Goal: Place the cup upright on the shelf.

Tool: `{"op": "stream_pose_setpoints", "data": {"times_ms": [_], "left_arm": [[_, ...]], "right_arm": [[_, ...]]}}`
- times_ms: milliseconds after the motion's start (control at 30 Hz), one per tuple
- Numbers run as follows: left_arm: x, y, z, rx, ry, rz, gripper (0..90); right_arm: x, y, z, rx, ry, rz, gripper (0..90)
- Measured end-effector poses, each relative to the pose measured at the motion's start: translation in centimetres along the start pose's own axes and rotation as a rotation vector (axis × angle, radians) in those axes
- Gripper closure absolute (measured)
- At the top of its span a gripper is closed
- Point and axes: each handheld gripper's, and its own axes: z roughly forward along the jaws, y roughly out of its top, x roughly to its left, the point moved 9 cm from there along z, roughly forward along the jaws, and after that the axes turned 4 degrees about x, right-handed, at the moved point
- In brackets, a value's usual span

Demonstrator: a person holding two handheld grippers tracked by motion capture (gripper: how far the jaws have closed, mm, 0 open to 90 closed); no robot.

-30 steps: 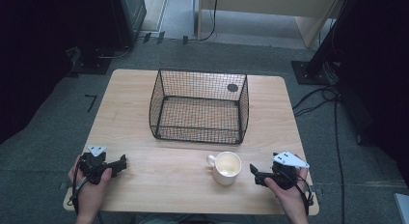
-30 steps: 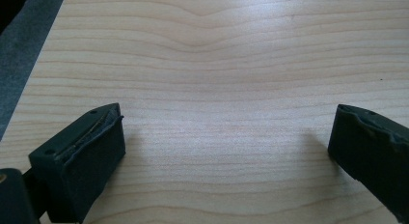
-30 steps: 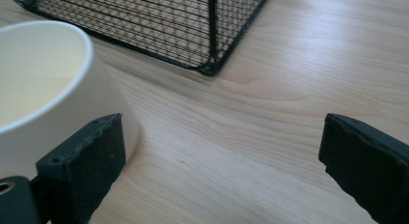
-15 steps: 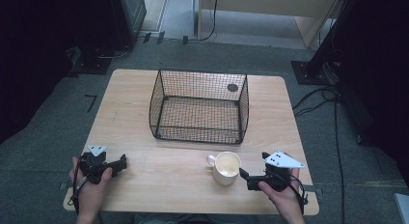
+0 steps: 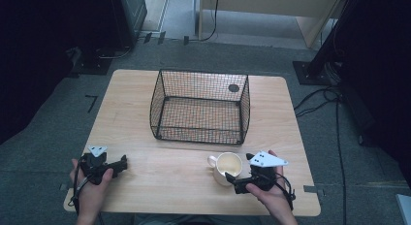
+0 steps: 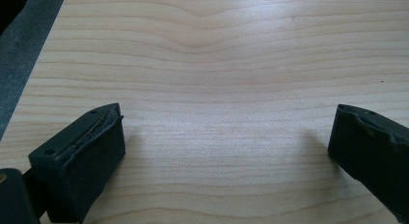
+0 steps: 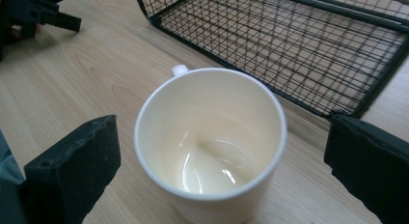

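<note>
A cream mug point(image 5: 228, 166) stands upright and empty on the wooden table point(image 5: 169, 162), its handle toward the left. In the right gripper view the mug point(image 7: 210, 139) sits between my right gripper's point(image 7: 217, 166) wide-apart jaws, which do not touch it. In the high view the right gripper point(image 5: 237, 182) is right beside the mug, at its right. A black wire basket point(image 5: 201, 106) stands empty behind the mug. My left gripper point(image 5: 122, 162) rests near the table's front left, open over bare wood point(image 6: 226, 151).
The basket point(image 7: 308, 40) lies just beyond the mug, its front wall close. A small dark round mark point(image 5: 233, 88) shows on the table behind the basket. Cables point(image 5: 320, 101) run on the floor to the right, and dark stands flank the table.
My right gripper has moved left toward the mug until its open jaws stand on either side of it. The left gripper and the mug have stayed put.
</note>
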Motion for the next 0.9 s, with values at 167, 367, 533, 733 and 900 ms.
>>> {"op": "stream_pose_setpoints", "data": {"times_ms": [167,367,533,733,900], "left_arm": [[0.0,0.0,0.0,0.000,0.000,0.000,0.0],[0.0,0.0,0.0,0.000,0.000,0.000,0.0],[0.0,0.0,0.0,0.000,-0.001,0.000,0.0],[0.0,0.0,0.0,0.000,-0.002,0.001,0.0],[0.0,0.0,0.0,0.000,-0.003,0.003,0.0]], "right_arm": [[0.8,-0.1,1.3,0.016,0.012,-0.027,0.0],[0.5,-0.9,3.1,0.047,0.000,-0.016,0.0],[0.6,-1.6,4.0,0.074,-0.015,-0.032,0.0],[0.4,-1.9,4.2,0.077,-0.062,-0.034,7.4],[0.3,-1.8,4.1,0.069,-0.083,-0.052,8.8]]}}
